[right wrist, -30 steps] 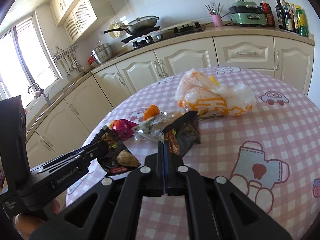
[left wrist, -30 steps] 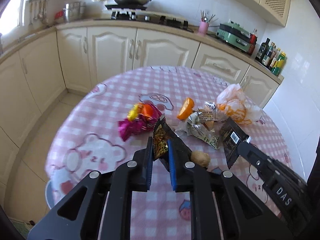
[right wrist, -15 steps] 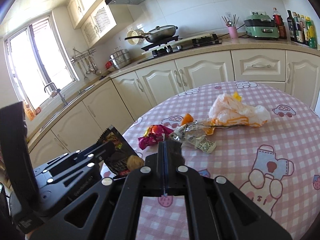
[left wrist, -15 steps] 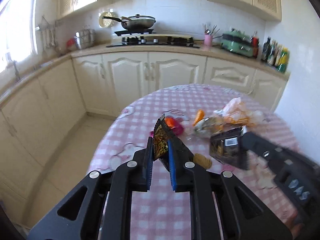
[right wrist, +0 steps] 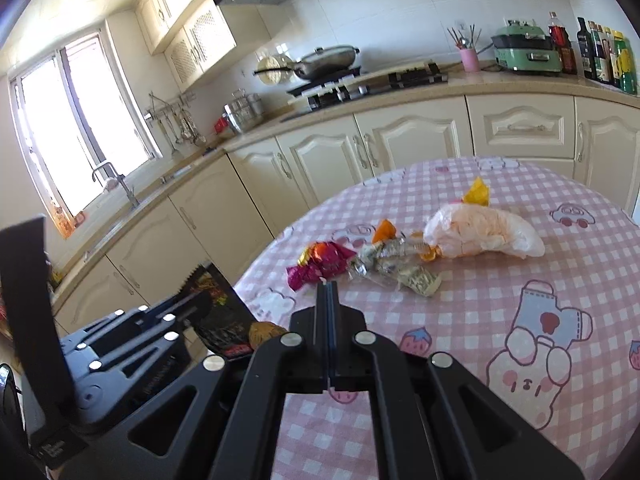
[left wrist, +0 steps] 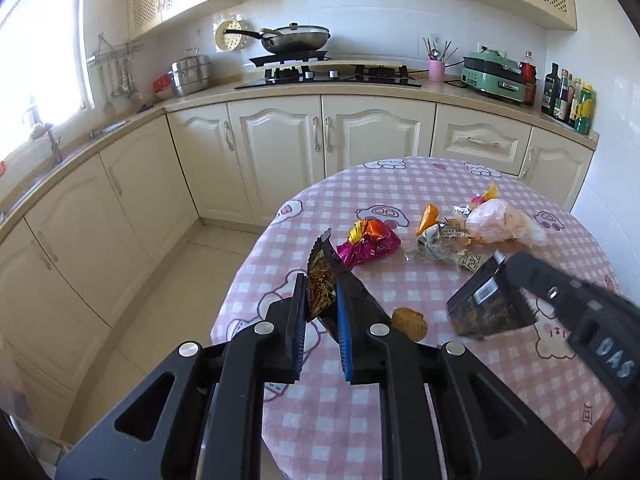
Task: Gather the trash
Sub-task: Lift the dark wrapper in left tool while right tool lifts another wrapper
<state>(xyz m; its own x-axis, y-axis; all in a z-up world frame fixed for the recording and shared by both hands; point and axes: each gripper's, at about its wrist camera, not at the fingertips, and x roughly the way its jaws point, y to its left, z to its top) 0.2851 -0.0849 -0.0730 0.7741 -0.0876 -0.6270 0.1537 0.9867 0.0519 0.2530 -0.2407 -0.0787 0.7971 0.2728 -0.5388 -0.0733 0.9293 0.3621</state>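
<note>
Left gripper (left wrist: 322, 308): you pinch a dark wrapper (left wrist: 320, 280) upright between its pads, above the table (left wrist: 400, 184) edge.
Nut (left wrist: 409, 318): lies on the cloth just right of it.
Right gripper (right wrist: 327, 300): your jaws are fully closed, clamping another black wrapper (left wrist: 484, 308).
Remaining trash: magenta wrapper (left wrist: 368, 242), crumpled packets (left wrist: 444, 242), plastic bag (left wrist: 504, 224), mid-table.

Bright daylight floods in through the window (right wrist: 80, 136), which is blown out to white glare in both views. The cabinets (left wrist: 280, 152) and the wall tiles (right wrist: 420, 12) are evenly lit, with soft shadows. Fisheye lenses bend straight edges strongly, and the corners fall to black. The near gripper frames look slightly soft.
</note>
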